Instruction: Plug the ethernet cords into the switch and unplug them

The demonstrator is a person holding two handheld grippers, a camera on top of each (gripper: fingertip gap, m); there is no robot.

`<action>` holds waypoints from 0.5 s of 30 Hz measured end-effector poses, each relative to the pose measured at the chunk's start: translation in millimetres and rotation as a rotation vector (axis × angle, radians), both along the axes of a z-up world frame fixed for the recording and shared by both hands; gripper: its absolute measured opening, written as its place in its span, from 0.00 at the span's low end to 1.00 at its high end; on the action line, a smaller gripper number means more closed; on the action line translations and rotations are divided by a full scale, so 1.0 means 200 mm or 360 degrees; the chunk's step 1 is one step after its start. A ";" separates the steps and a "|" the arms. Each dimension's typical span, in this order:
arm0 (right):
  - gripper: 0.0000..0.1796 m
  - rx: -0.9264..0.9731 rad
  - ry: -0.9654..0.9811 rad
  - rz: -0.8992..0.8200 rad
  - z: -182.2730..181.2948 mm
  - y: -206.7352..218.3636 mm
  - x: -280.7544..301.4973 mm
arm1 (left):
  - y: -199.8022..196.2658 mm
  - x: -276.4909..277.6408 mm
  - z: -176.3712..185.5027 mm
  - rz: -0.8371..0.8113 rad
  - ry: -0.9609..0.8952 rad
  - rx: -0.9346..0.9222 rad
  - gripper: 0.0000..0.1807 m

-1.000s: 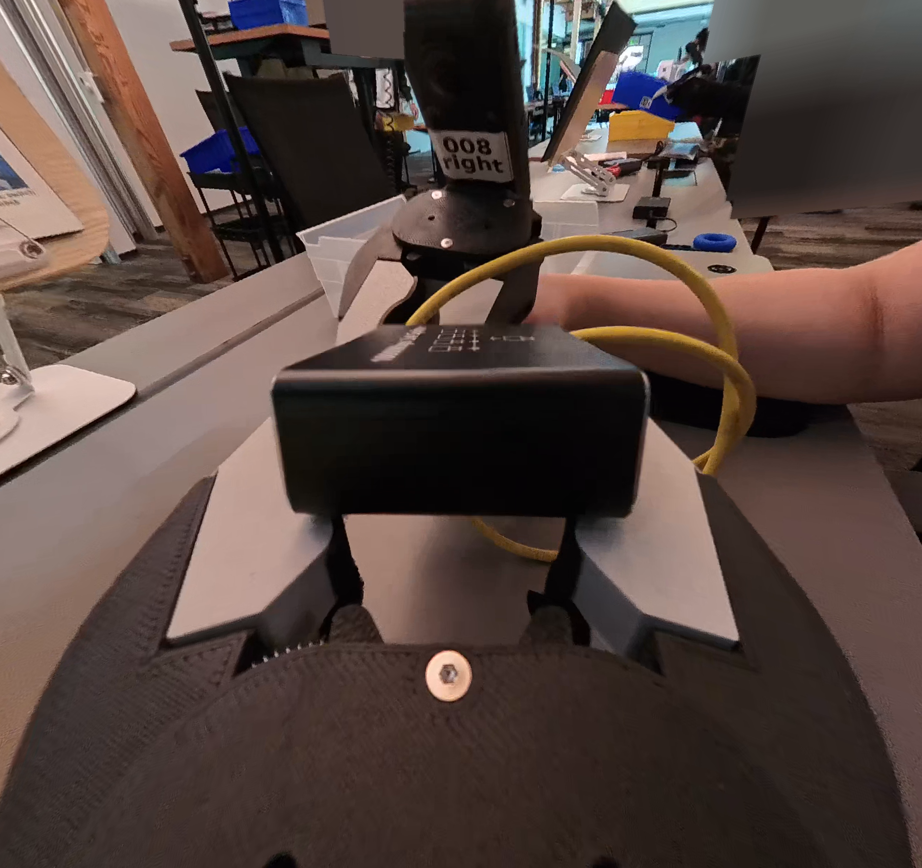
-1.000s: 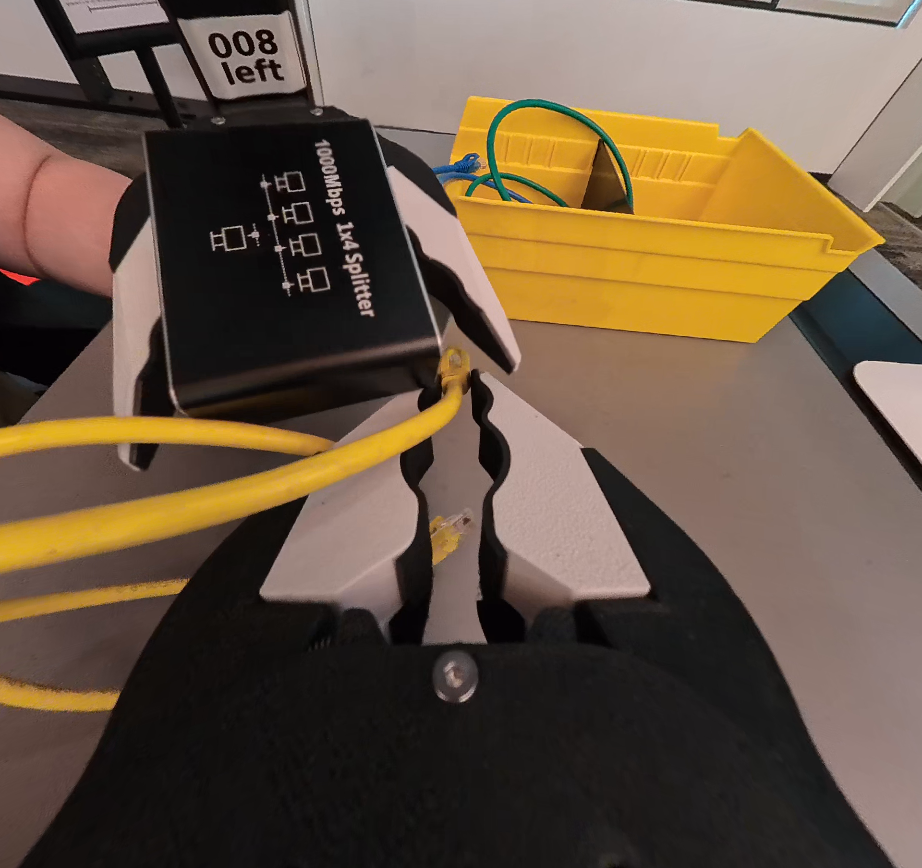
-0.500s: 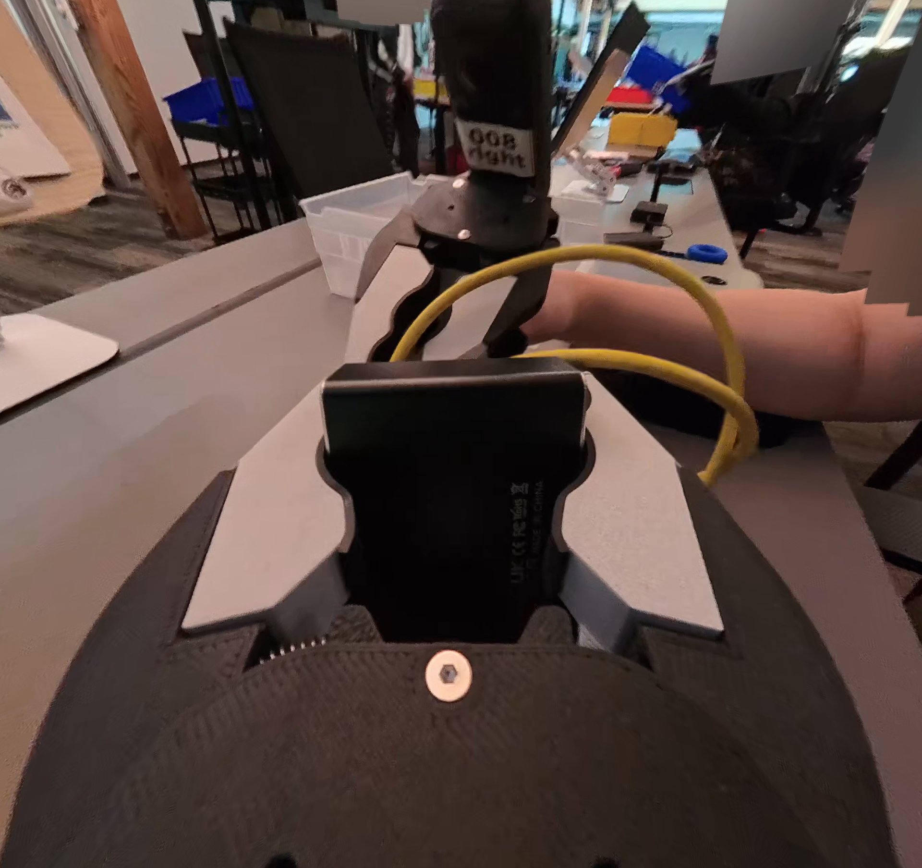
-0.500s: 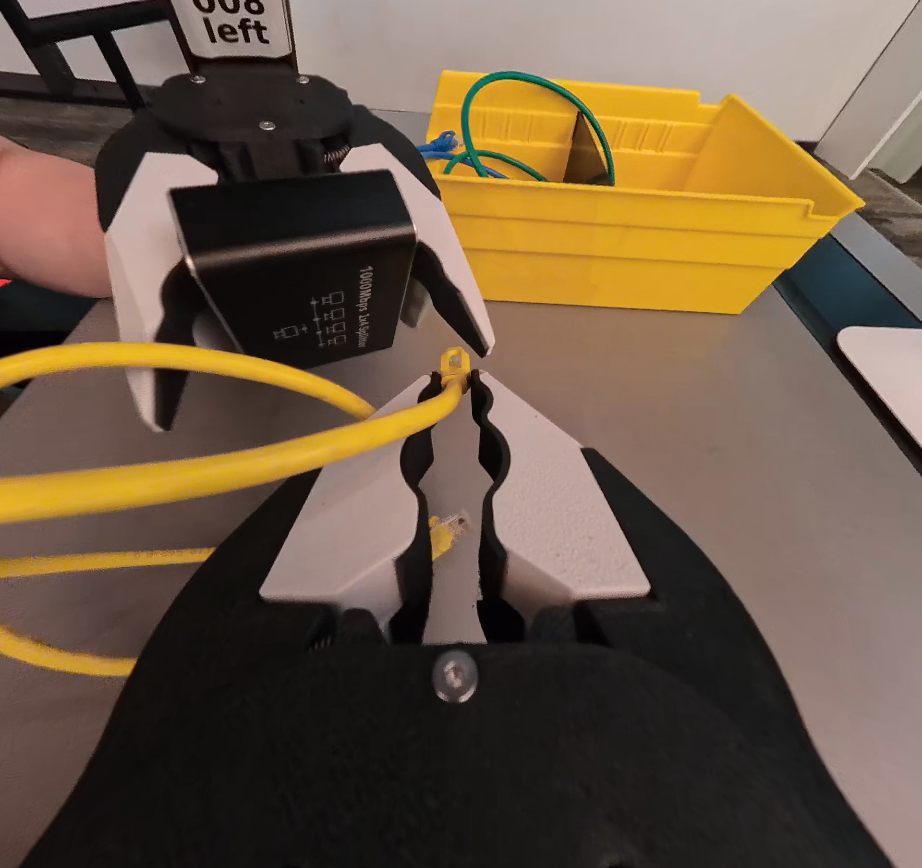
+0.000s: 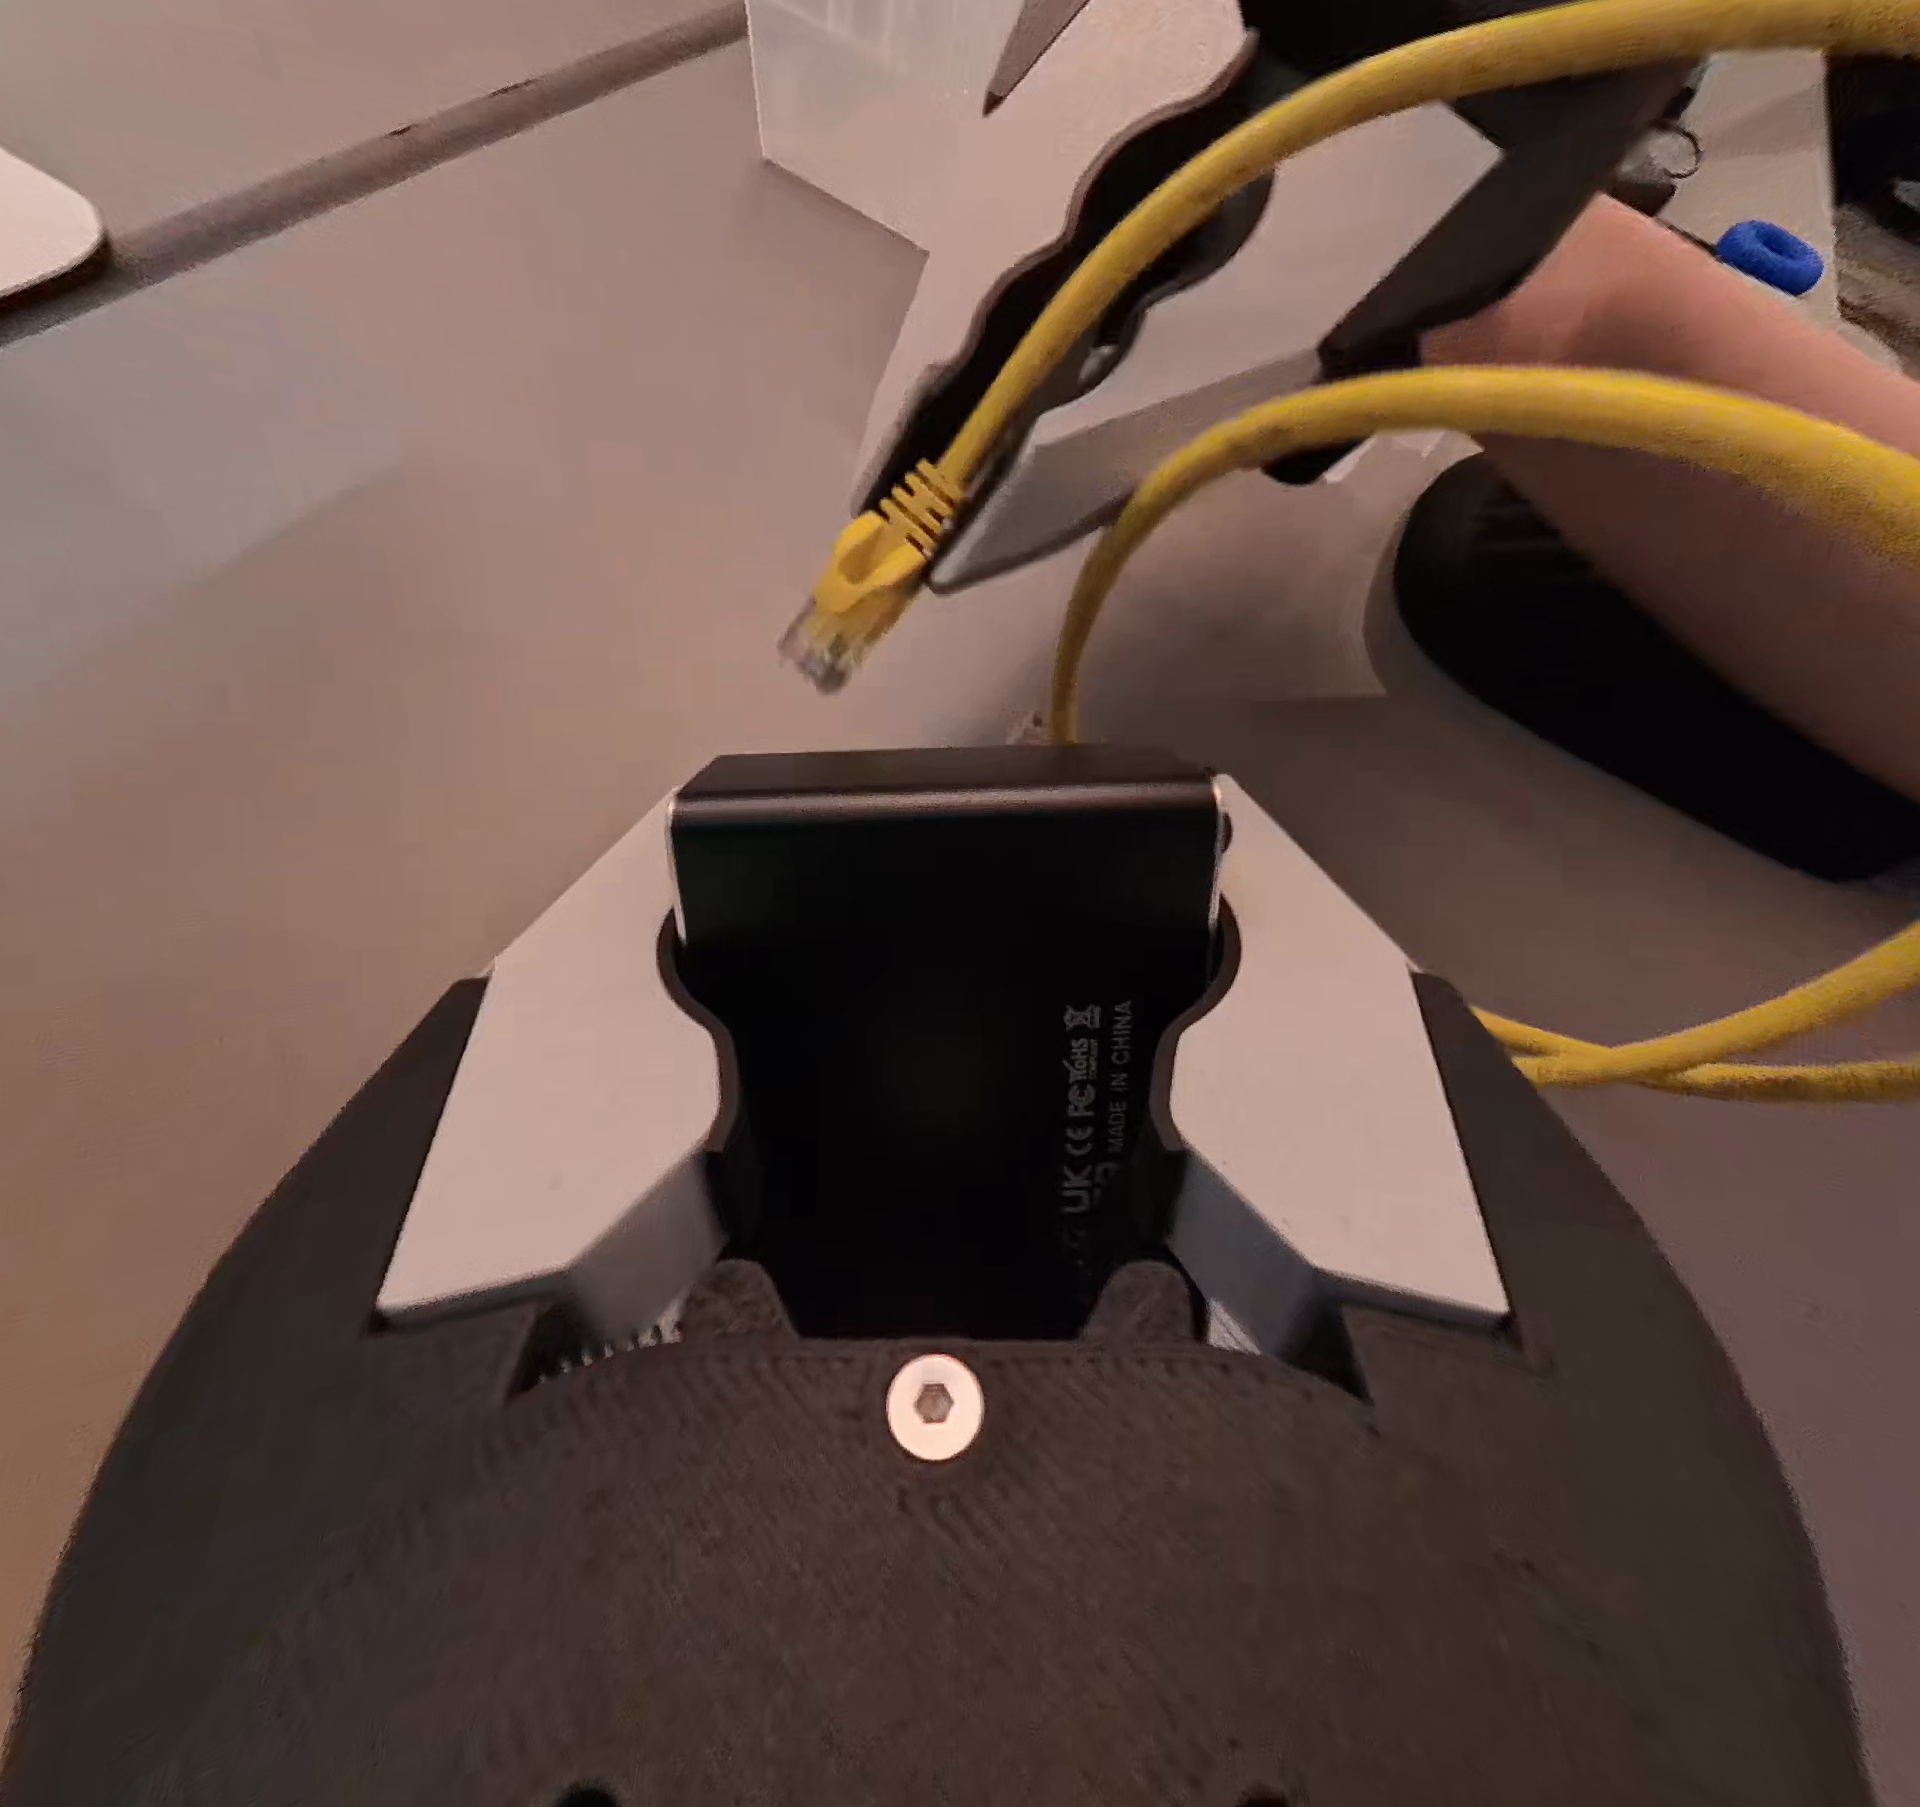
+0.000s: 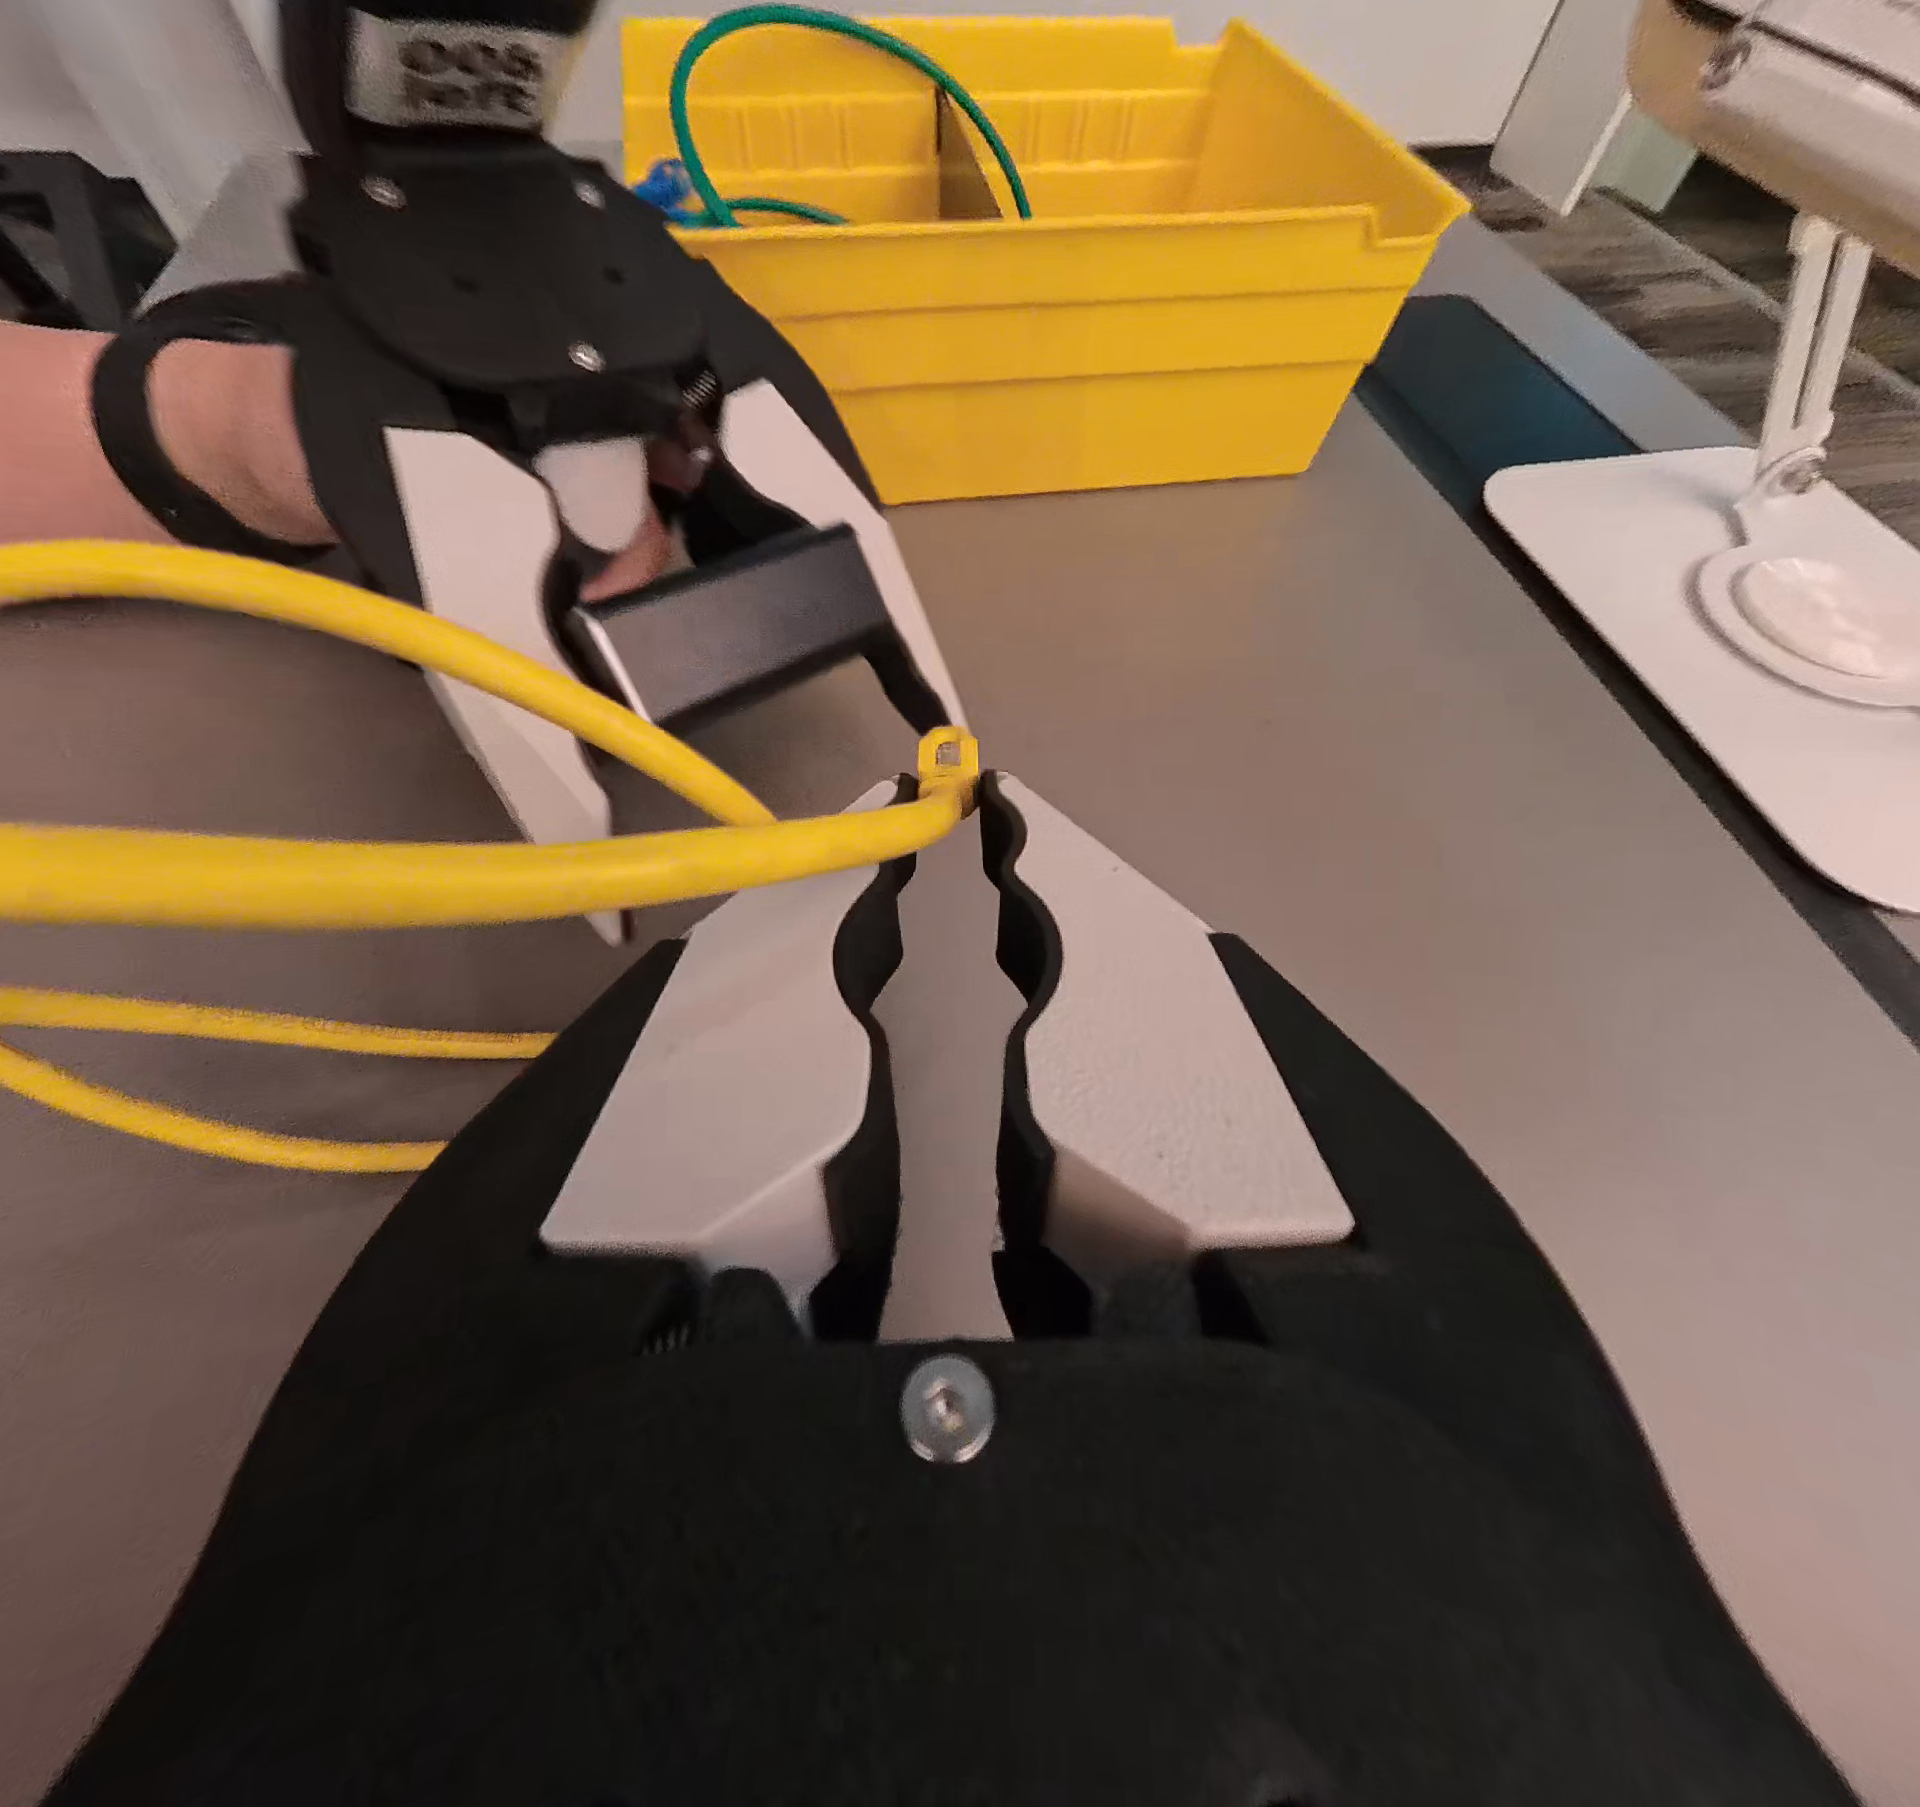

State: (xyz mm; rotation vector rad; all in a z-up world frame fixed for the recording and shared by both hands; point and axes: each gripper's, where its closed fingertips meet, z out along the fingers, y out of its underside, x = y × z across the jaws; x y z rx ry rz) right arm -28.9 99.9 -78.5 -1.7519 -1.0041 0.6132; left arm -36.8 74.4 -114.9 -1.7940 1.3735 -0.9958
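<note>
My left gripper [image 5: 943,822] is shut on the black switch [image 5: 935,1009], gripped by its sides, its labelled underside toward the camera. Its ports are hidden on the far end. My right gripper [image 6: 951,786] is shut on the yellow ethernet cord [image 6: 416,864] just behind the plug. In the left wrist view the right gripper [image 5: 920,531] holds the plug [image 5: 857,594] a short way above and beyond the switch's far edge, apart from it. In the right wrist view the left gripper [image 6: 769,677] holds the switch [image 6: 727,630] just beyond my fingertips.
A yellow bin [image 6: 1091,355] with a green cord [image 6: 831,43] and a blue cord [image 6: 665,188] stands behind on the grey table [image 6: 1299,770]. A white stand base [image 6: 1714,635] is at the right. A clear bin [image 5: 883,43] is beyond. The cord's slack [image 5: 1714,1071] loops to the right. There is about 4 centimetres between the tips of the two grippers.
The left gripper turned the switch from top-up to underside-up, then tipped down toward the table. The right gripper's plug now hangs close above the switch's far edge.
</note>
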 end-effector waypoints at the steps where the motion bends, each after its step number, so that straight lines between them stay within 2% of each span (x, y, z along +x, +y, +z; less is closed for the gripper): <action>1: 0.06 0.0026 0.0009 0.0019 0.02 -0.01 -0.01 | 0.01 0.03 0.00 -0.0015 0.0001 -0.0018 0.50; 6: 0.06 0.0178 -0.0047 -0.0188 0.09 0.06 0.06 | 0.17 0.10 -0.01 0.0050 0.0023 -0.0111 0.50; 11: 0.06 0.0209 -0.0121 -0.0372 0.11 0.11 0.14 | 0.23 0.15 -0.02 0.0014 0.0089 -0.0205 0.50; 15: 0.06 0.0191 -0.0114 -0.0461 0.10 0.14 0.18 | 0.26 0.15 -0.06 -0.0015 0.0264 -0.0103 0.49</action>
